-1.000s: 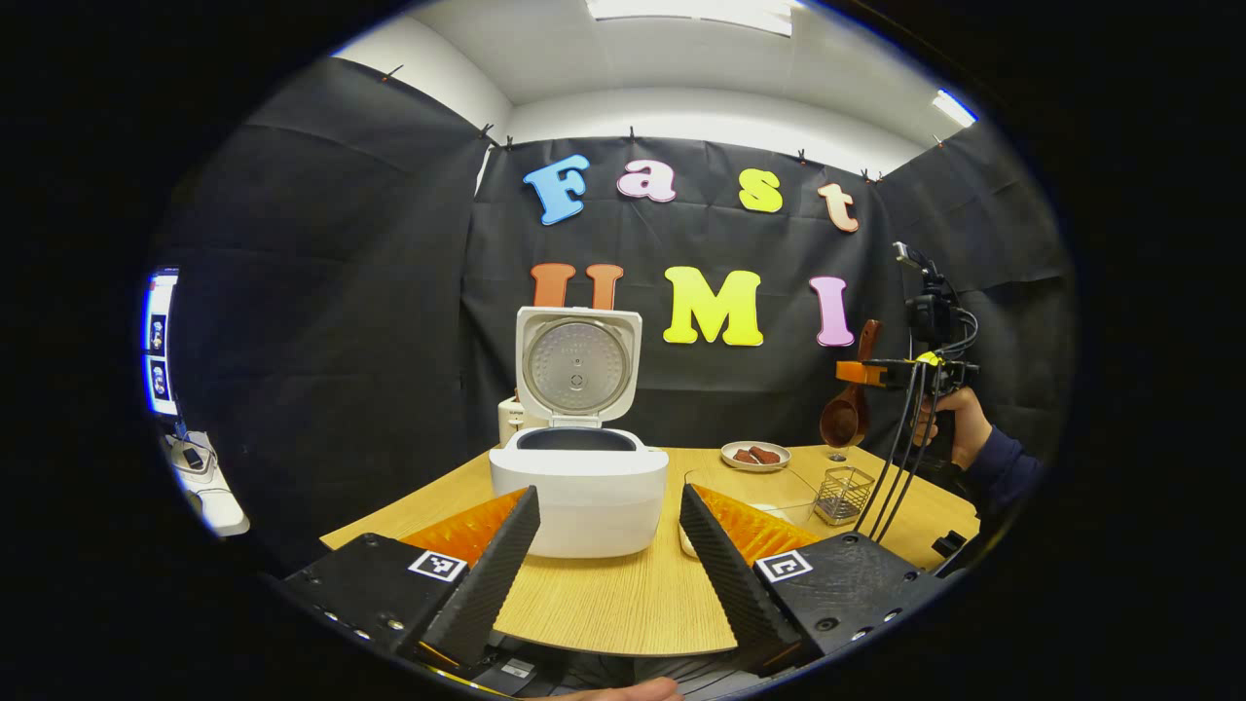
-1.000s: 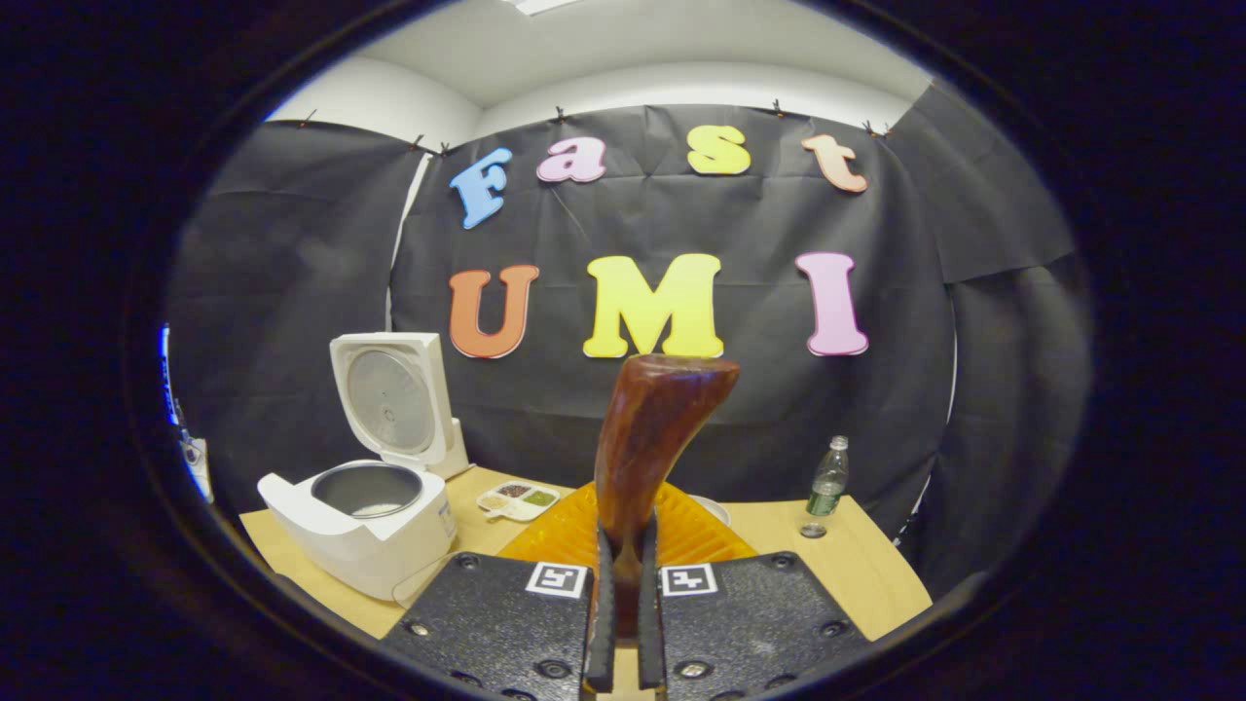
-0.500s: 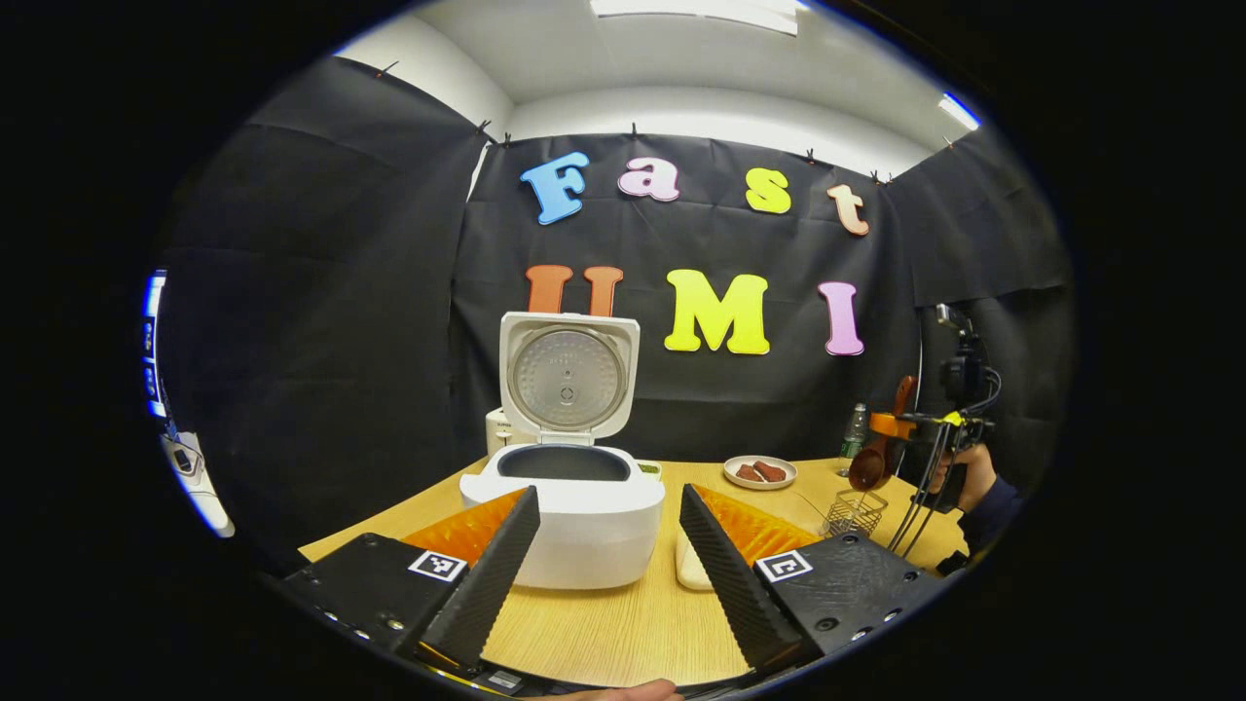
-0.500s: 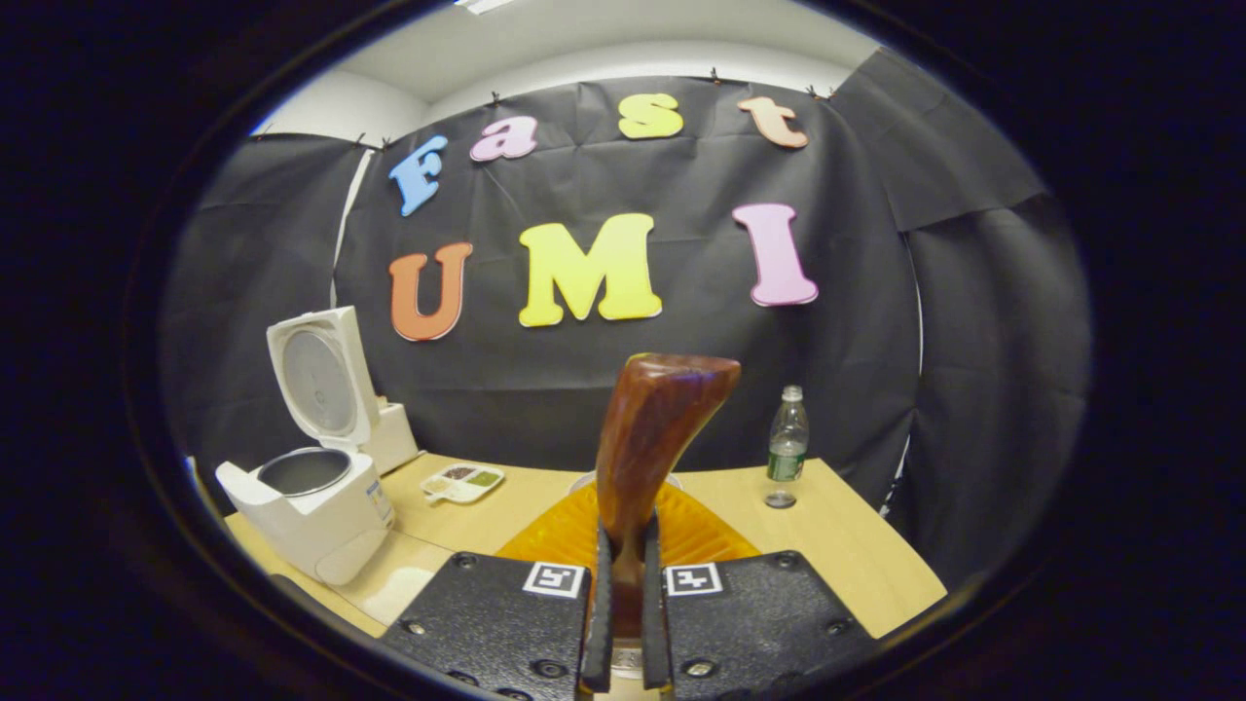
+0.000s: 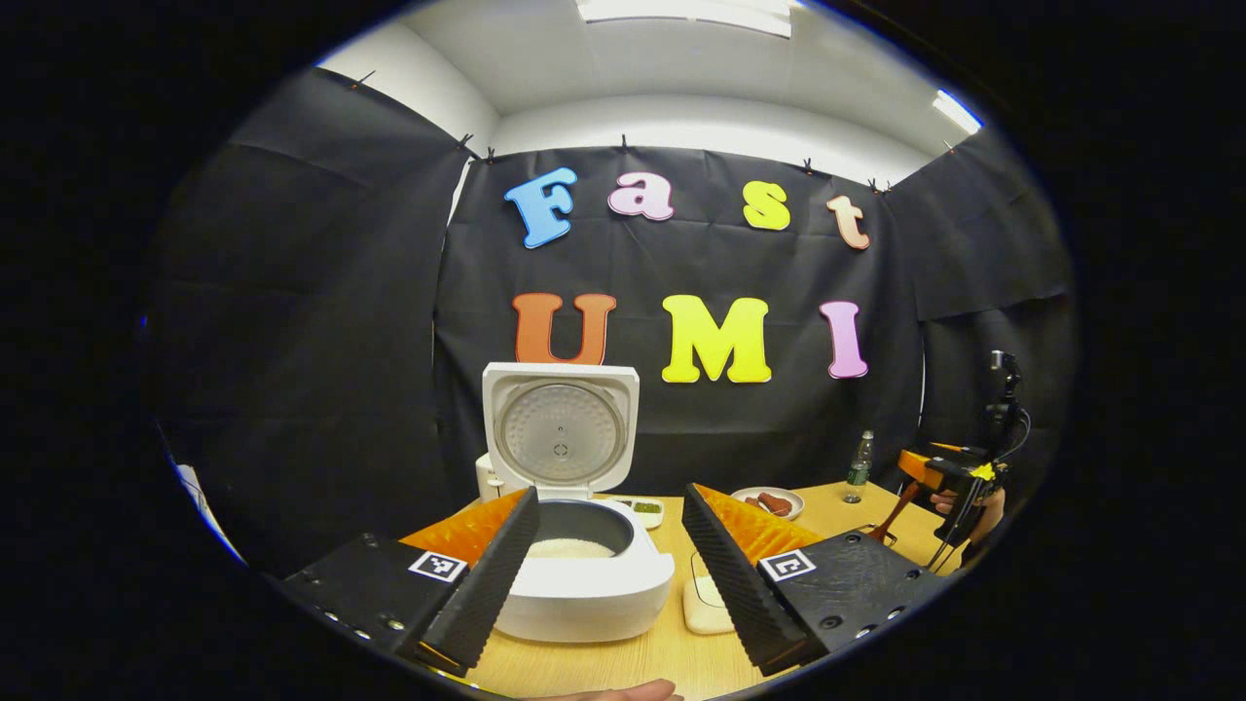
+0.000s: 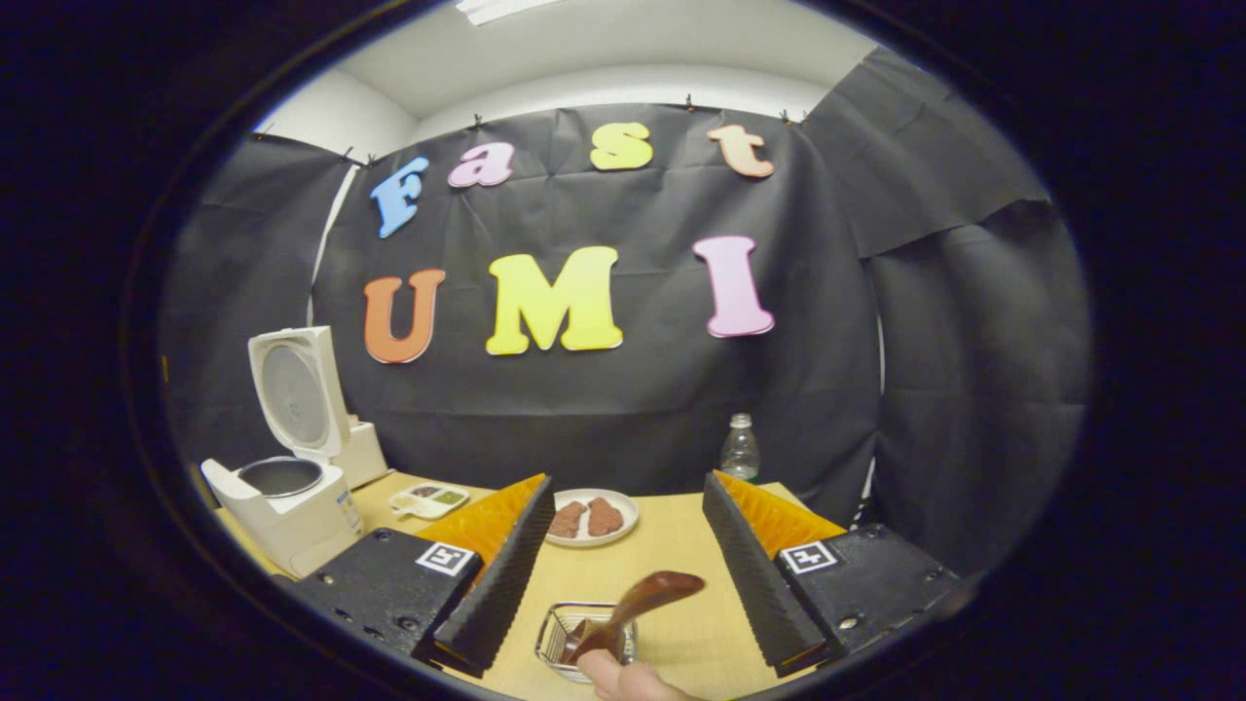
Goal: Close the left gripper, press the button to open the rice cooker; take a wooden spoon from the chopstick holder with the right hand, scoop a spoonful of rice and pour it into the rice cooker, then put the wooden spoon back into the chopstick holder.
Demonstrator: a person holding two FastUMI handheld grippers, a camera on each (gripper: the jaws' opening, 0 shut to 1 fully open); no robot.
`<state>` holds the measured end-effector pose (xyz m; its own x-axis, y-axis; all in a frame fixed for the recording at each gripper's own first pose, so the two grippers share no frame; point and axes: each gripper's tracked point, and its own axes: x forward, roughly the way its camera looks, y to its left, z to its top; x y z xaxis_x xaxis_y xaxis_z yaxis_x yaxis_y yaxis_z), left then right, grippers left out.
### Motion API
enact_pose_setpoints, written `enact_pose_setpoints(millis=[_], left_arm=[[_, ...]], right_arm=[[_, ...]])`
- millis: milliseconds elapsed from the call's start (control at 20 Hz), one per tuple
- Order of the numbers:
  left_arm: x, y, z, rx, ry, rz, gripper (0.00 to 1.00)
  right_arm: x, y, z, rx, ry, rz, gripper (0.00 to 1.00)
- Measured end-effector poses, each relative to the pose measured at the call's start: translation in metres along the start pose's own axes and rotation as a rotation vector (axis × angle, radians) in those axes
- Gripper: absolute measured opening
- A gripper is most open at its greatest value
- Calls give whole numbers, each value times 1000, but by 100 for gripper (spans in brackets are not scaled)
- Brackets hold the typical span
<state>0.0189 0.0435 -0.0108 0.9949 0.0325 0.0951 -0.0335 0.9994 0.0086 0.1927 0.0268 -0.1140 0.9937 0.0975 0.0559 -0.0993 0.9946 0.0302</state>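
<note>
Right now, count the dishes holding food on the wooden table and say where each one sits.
2. A round white plate of brown food pieces lies mid-table beyond the wire chopstick holder; a divided white tray lies beside the open white rice cooker. Others may be hidden behind the grippers.

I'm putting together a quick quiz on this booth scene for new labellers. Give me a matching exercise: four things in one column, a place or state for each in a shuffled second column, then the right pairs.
Things
1. rice cooker
2. wooden spoon
3. right gripper
4. plastic bottle

Places or states
A. fingers wide apart, holding nothing
B. upright at the table's far edge, by the wall
C. lid raised, white rice in the pot
D. leaning in the wire chopstick holder

Pairs: 1-C, 2-D, 3-A, 4-B
</note>
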Motion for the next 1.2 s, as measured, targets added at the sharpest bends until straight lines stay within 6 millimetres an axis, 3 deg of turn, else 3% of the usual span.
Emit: enact_pose_setpoints(millis=[100,250,450,600,750,950,1050,1200], left_arm=[[15,6,10,8,-10,-2,94],[39,5,22,-16,9,-33,93],[80,11,43,-33,40,-81,93],[112,28,66,-3,19,-41,92],[150,31,81,2,21,-29,93],[196,34,99,-31,2,-30,93],[221,41,96,-37,4,-13,93],[258,43,88,-43,15,-5,93]], right_arm=[[-24,-2,2,-10,9,-39,97],[-60,12,9,25,18,-35,100],[-106,45,23,42,-12,60,97],[-124,60,33,20,-29,45,100],[-144,96,47,39,-97,122,100],[-135,122,15,3,-68,212,97],[-122,121,1,18,-32,203,100],[-107,110,-4,35,-22,178,97]])
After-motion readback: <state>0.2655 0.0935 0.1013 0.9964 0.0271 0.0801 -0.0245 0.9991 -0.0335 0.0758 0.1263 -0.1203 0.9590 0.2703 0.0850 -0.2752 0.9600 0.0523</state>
